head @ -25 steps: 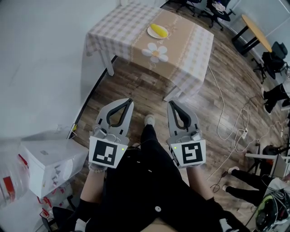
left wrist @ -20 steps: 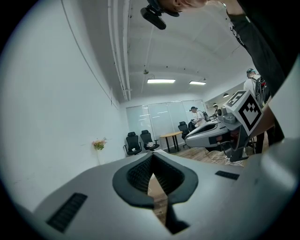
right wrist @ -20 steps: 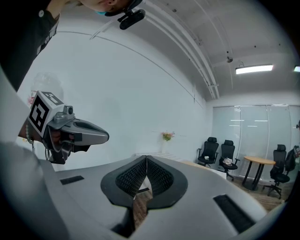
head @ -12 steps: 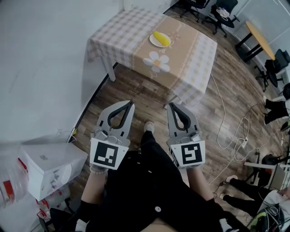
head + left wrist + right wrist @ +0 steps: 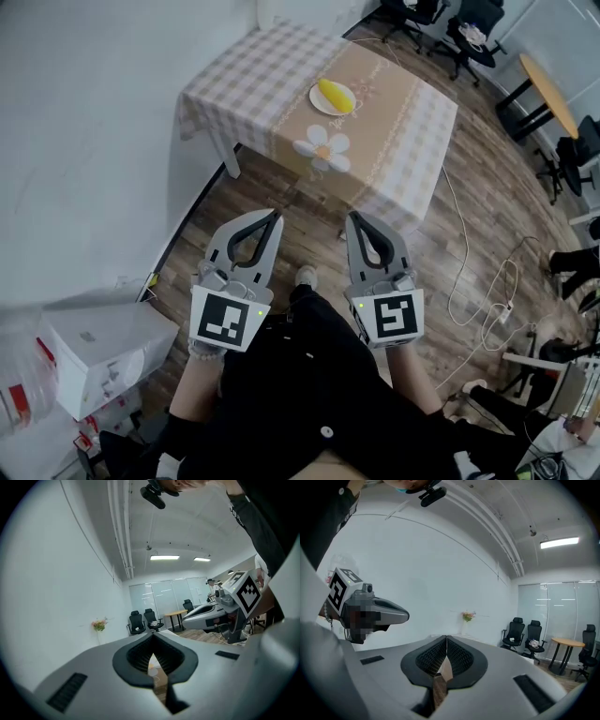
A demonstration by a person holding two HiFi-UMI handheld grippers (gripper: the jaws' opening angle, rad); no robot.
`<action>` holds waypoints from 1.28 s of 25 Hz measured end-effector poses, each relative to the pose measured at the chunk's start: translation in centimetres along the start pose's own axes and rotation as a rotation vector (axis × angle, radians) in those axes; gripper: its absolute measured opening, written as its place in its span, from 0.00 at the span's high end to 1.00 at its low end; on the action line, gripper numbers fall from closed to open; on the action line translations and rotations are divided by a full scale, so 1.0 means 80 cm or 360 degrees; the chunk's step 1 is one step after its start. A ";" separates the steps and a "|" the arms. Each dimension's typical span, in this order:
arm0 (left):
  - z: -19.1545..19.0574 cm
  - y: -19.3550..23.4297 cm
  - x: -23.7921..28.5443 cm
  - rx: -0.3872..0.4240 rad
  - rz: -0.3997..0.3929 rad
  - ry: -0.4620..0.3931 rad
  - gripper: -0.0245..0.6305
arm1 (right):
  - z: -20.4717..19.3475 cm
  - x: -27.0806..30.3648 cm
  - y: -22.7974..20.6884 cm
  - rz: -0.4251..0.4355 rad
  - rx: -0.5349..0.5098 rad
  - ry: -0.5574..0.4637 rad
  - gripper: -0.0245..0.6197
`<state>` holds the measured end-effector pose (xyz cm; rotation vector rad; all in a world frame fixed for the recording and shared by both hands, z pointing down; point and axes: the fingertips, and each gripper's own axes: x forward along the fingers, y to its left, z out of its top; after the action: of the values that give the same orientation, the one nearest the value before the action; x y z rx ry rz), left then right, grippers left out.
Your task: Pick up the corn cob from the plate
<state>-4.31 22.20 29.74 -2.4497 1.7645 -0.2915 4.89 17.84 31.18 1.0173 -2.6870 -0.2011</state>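
A yellow corn cob [image 5: 332,94] lies on a white plate [image 5: 320,102] on the far table [image 5: 253,75], which wears a checked cloth with a daisy print. My left gripper [image 5: 276,216] and right gripper [image 5: 351,217] are held side by side above the wooden floor, well short of the table. Both are shut with nothing between the jaws. In the left gripper view the left gripper [image 5: 153,636] has its tips touching, and a sliver of the plate shows through the slit. The right gripper [image 5: 446,638] in its own view is shut too.
A white wall runs along the left. White boxes [image 5: 98,352] sit at the lower left. Cables [image 5: 487,281] trail over the floor on the right. Office chairs [image 5: 469,37] and a round wooden table [image 5: 548,89] stand at the far right.
The table with the plate has drawn nearer and shifted slightly right and down in the head view. Both grippers stay side by side and shut.
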 end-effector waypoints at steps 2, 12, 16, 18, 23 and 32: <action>0.003 0.005 0.019 0.0002 0.0007 -0.0001 0.96 | 0.001 0.013 -0.018 -0.0010 0.0006 0.0004 0.90; 0.008 0.041 0.109 -0.0019 0.0085 0.0018 0.96 | 0.000 0.084 -0.087 0.0104 -0.0020 0.0008 0.90; 0.006 0.054 0.142 -0.0011 0.0125 0.0048 0.96 | -0.002 0.113 -0.112 0.0144 -0.0028 -0.0010 0.90; 0.006 0.060 0.156 -0.0009 0.0148 0.0058 0.96 | -0.003 0.127 -0.125 0.0151 -0.0029 -0.0030 0.90; 0.003 0.070 0.183 -0.0008 0.0199 0.0068 0.96 | -0.007 0.153 -0.142 0.0228 -0.0039 -0.0026 0.90; -0.002 0.069 0.217 0.0001 0.0218 0.0105 0.96 | -0.017 0.172 -0.175 0.0232 -0.0009 -0.0027 0.90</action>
<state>-4.12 4.03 30.38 -2.3300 1.9475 -0.3634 4.20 -1.84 32.09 0.8171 -2.7599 -0.1898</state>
